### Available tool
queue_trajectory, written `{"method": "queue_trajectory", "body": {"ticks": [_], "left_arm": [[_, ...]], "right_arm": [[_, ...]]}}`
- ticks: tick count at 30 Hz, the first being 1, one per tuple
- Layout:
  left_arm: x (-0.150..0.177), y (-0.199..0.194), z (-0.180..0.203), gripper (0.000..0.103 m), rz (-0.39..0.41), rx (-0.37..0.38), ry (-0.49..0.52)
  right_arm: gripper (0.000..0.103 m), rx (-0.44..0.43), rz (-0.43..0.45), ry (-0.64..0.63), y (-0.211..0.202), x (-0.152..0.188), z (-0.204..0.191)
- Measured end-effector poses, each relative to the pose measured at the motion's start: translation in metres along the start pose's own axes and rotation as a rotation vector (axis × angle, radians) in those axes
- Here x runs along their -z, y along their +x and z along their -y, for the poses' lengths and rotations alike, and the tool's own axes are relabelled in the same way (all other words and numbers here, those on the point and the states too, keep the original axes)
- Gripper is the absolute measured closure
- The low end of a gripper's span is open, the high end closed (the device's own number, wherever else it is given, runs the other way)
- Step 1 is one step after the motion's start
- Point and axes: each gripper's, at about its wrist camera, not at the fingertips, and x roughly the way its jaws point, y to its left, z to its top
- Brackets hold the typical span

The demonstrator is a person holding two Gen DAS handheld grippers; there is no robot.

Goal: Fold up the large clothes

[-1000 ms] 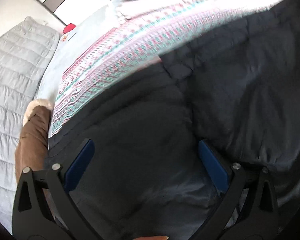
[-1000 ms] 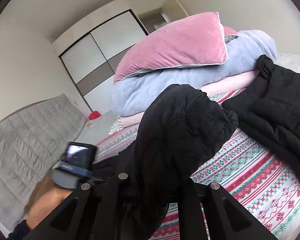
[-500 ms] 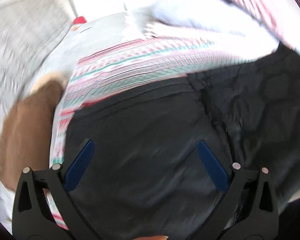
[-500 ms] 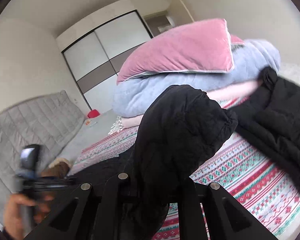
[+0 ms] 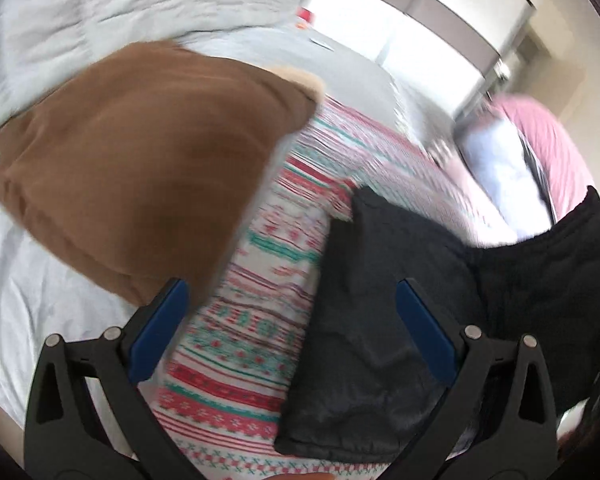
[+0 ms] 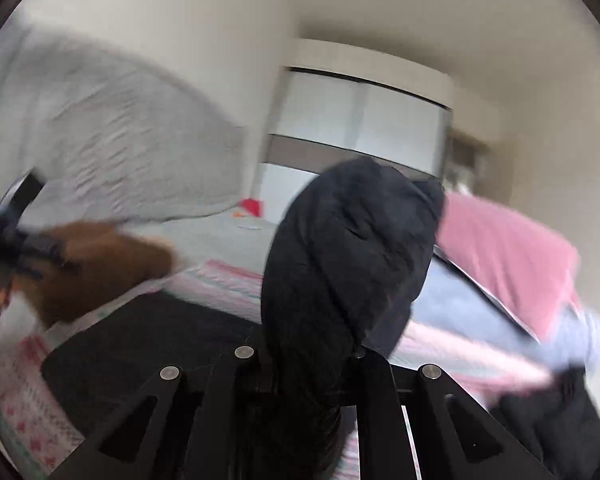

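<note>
A black padded garment [image 5: 380, 320] lies spread on a red, white and teal patterned blanket [image 5: 260, 280] on the bed. My left gripper [image 5: 290, 286] hovers open over the garment's left edge and the blanket, its blue pads [image 5: 420, 328] wide apart with nothing between them. In the right wrist view, my right gripper [image 6: 300, 356] is shut on a bunched part of the black garment [image 6: 348, 248], which rises in front of the camera and hides the fingertips. The rest of it lies flat at lower left [image 6: 140, 344]. Both views are blurred.
A brown fleece-lined garment [image 5: 140, 168] lies left of the blanket on a pale sheet [image 5: 28, 280]. A pink pillow [image 6: 508, 264] on a pale blue blanket [image 6: 452, 300] is piled at the right. Another black garment [image 6: 552, 420] lies at lower right. A grey quilted headboard [image 6: 120, 132] and a wardrobe [image 6: 360, 120] stand behind.
My left gripper, still open, has swung left off the middle of the black garment; the brown garment and blanket now fill its view. My right gripper has rolled and shifted, still holding the black bunch.
</note>
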Motion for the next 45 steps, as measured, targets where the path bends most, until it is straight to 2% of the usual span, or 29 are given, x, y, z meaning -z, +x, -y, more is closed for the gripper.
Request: {"method": "queue_trajectory", "body": {"ticks": [3, 8, 13, 15, 20, 22, 24, 25, 28, 32, 34, 36, 37, 39, 41, 45], "left_arm": [[-0.008, 0.001, -0.023, 0.000, 0.012, 0.003, -0.087], [-0.014, 0.000, -0.055, 0.000, 0.018, 0.040, -0.191], [-0.014, 0.001, -0.062, 0.000, -0.002, 0.075, -0.195], [-0.012, 0.004, -0.056, 0.000, -0.021, 0.089, -0.161], [-0.007, 0.004, -0.037, 0.000, -0.037, 0.111, -0.094], [-0.006, 0.002, -0.030, 0.000, -0.033, 0.117, -0.074], [-0.004, 0.001, -0.022, 0.000, -0.029, 0.114, -0.044], [-0.003, 0.001, -0.017, 0.000, -0.028, 0.109, -0.026], [0.000, 0.000, -0.006, 0.000, -0.026, 0.105, 0.016], [0.004, -0.006, 0.017, 0.000, 0.006, 0.108, 0.080], [0.007, -0.009, 0.027, 0.000, 0.023, 0.120, 0.103], [0.010, -0.010, 0.042, 0.000, 0.028, 0.143, 0.138], [0.011, -0.009, 0.048, 0.000, 0.026, 0.144, 0.150], [0.014, -0.004, 0.066, 0.000, 0.016, 0.132, 0.195], [0.017, -0.001, 0.079, 0.000, 0.015, 0.119, 0.233], [0.023, 0.005, 0.105, 0.000, 0.029, 0.045, 0.309]], "right_arm": [[0.090, -0.096, -0.070, -0.126, 0.026, -0.004, -0.069], [0.090, -0.169, -0.202, -0.360, 0.066, 0.034, -0.161], [0.077, -0.190, -0.220, -0.458, 0.070, 0.064, -0.196], [0.073, -0.219, -0.228, -0.464, 0.068, 0.073, -0.194], [0.051, -0.332, -0.276, -0.416, 0.061, 0.069, -0.187], [0.041, -0.436, -0.313, -0.329, 0.052, 0.059, -0.171], [0.036, -0.573, -0.321, -0.230, 0.037, 0.047, -0.151], [0.036, -0.643, -0.321, -0.174, 0.027, 0.041, -0.138], [0.036, -0.735, -0.293, -0.057, 0.005, 0.022, -0.095], [0.036, -0.734, -0.271, 0.178, 0.003, 0.005, -0.027], [0.037, -0.658, -0.308, 0.300, 0.023, 0.011, 0.008], [0.038, -0.564, -0.375, 0.364, 0.047, 0.025, 0.026], [0.038, -0.544, -0.401, 0.381, 0.055, 0.030, 0.031], [0.038, -0.526, -0.460, 0.401, 0.073, 0.046, 0.032], [0.038, -0.560, -0.510, 0.410, 0.086, 0.057, 0.021], [0.038, -0.553, -0.527, 0.297, 0.088, 0.071, -0.006]]}}
